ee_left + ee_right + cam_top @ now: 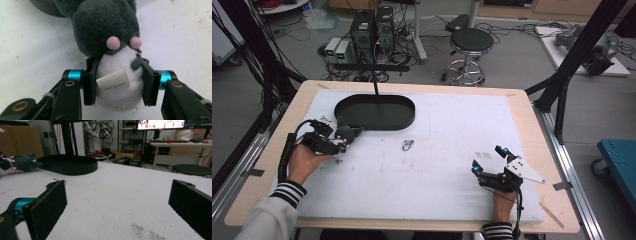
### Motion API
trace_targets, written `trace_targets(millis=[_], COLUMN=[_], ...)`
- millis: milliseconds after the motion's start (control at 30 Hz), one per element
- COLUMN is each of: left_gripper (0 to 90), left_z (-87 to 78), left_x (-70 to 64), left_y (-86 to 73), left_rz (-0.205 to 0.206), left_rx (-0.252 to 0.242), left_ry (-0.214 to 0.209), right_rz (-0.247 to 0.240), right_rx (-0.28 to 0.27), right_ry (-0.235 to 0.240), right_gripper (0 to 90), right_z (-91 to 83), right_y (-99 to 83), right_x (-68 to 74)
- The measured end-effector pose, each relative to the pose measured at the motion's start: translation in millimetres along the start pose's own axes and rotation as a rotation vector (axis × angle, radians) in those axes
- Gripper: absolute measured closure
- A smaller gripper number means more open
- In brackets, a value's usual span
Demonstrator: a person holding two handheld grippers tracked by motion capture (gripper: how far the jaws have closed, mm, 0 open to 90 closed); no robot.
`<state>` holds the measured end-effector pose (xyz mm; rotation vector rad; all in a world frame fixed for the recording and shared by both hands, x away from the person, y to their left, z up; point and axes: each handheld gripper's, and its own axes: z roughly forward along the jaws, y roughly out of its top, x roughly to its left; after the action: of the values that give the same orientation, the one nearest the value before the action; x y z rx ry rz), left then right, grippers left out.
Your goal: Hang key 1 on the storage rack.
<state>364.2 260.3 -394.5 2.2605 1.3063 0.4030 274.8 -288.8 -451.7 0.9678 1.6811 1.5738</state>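
A dark grey plush toy (105,22) with two pink pompoms and a white belly (117,97) bearing a paper label lies on the white mat. My left gripper (117,85) is shut on its white belly, one pad on each side. In the high view this gripper (340,143) and the plush toy (346,133) sit at the left, just in front of the black oval tray (374,112). My right gripper (488,159) rests at the front right, open wide with nothing between its pads (50,205). From the right gripper view, the plush toy (25,162) shows far left beside the tray (67,164).
A small metal clip (407,145) lies mid-mat, in front of the tray. A thin black rod (375,85) rises at the tray's far side. The white mat (437,170) covers a wooden table (522,100). A stool (469,42) and computers stand beyond.
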Motion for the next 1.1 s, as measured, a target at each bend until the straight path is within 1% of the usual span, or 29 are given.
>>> trace_targets(millis=[33, 67, 100, 167, 200, 233, 300, 333, 400, 467, 500, 533, 600, 633, 700, 767, 833, 867, 900, 933, 967, 1000, 1033, 1100], left_gripper=[55.0, 55.0, 55.0, 54.9, 54.9, 54.9, 54.8, 54.8, 54.8, 54.8, 54.8, 54.8, 54.8, 54.8, 54.8, 54.8, 54.7, 54.6, 54.7, 54.7, 54.7, 54.7, 54.7, 54.7], left_z=[-1.6, -4.6, -7.4, -12.4, -14.9, -17.2, -22.1, -25.3, -30.2, -35.7, -40.7, -40.7, -46.1, -49.2, -54.3, -59.3, -63.4, -65.7, -66.9, -69.0, -70.3, -72.7, -74.6, -77.5], left_x=[0.1, 0.6, 1.5, 2.6, 3.7, 4.2, 3.9, 4.2, 3.3, 2.8, 2.5, 2.5, 2.8, 2.8, 3.2, 3.9, 4.4, 4.9, 5.0, 5.3, 5.7, 6.8, 7.4, 8.2], left_y=[-0.3, -0.6, -0.8, -1.5, -1.7, -1.8, -1.2, -0.3, 2.0, 5.0, 8.0, 8.0, 11.0, 12.9, 15.8, 18.5, 20.6, 21.7, 22.4, 23.6, 24.3, 26.0, 27.1, 29.7], left_rz=[-0.004, 0.001, -0.003, -0.001, -0.011, -0.021, -0.022, -0.015, -0.004, 0.001, 0.007, 0.007, 0.007, 0.008, 0.009, 0.014, 0.016, 0.014, 0.014, 0.015, 0.015, 0.006, 0.005, 0.006], left_rx=[-0.01, -0.031, -0.04, -0.074, -0.085, -0.108, -0.139, -0.153, -0.175, -0.199, -0.222, -0.222, -0.241, -0.253, -0.268, -0.286, -0.305, -0.316, -0.321, -0.326, -0.331, -0.344, -0.348, -0.353], left_ry=[-0.003, -0.004, -0.014, -0.021, -0.036, -0.053, -0.056, -0.062, -0.055, -0.058, -0.058, -0.058, -0.066, -0.063, -0.063, -0.062, -0.061, -0.063, -0.063, -0.059, -0.058, -0.07, -0.068, -0.067], right_rz=[0.0, 0.0, 0.0, 0.0, 0.003, 0.003, -0.004, -0.004, 0.004, 0.004, 0.001, 0.001, 0.001, 0.005, -0.004, -0.002, 0.006, -0.005, 0.007, 0.0, 0.003, 0.004, -0.003, 0.004], right_rx=[0.0, 0.0, 0.0, 0.0, 0.002, 0.002, -0.002, -0.002, 0.003, 0.003, 0.001, 0.001, 0.0, 0.004, -0.002, -0.001, 0.003, -0.002, 0.003, 0.001, 0.003, 0.003, -0.002, 0.003], right_ry=[0.0, 0.0, 0.0, 0.0, 0.0, 0.0, -0.002, -0.002, -0.001, -0.002, -0.002, -0.002, -0.003, -0.001, -0.003, -0.003, -0.001, -0.003, -0.001, -0.002, -0.001, 0.0, -0.003, -0.002], right_gripper=[1.2, 1.1, 1.1, 1.2, 1.1, 1.1, 1.1, 1.1, 1.1, 1.2, 1.2, 1.2, 1.2, 1.2, 1.1, 1.1, 1.2, 1.1, 1.2, 1.2, 1.1, 1.1, 1.1, 1.1], right_z=[0.0, 0.0, 0.0, 0.0, -0.1, -0.1, 0.2, 0.2, 0.0, 0.0, 0.1, 0.1, 0.1, -0.1, 0.3, 0.3, 0.0, 0.3, -0.1, 0.1, 0.0, 0.0, 0.3, 0.0], right_y=[0.0, 0.0, 0.0, 0.0, 0.0, 0.0, 0.0, 0.0, 0.0, -0.1, -0.1, -0.1, -0.1, 0.0, 0.0, 0.0, -0.1, 0.0, -0.1, 0.0, 0.0, -0.1, 0.0, -0.1], right_x=[0.0, 0.0, 0.0, 0.0, 0.4, 0.4, -0.2, -0.2, 0.7, 0.8, 0.5, 0.5, 0.4, 0.7, 0.0, 0.1, 0.7, -0.1, 0.8, 0.3, 0.6, 0.6, 0.0, 0.8])
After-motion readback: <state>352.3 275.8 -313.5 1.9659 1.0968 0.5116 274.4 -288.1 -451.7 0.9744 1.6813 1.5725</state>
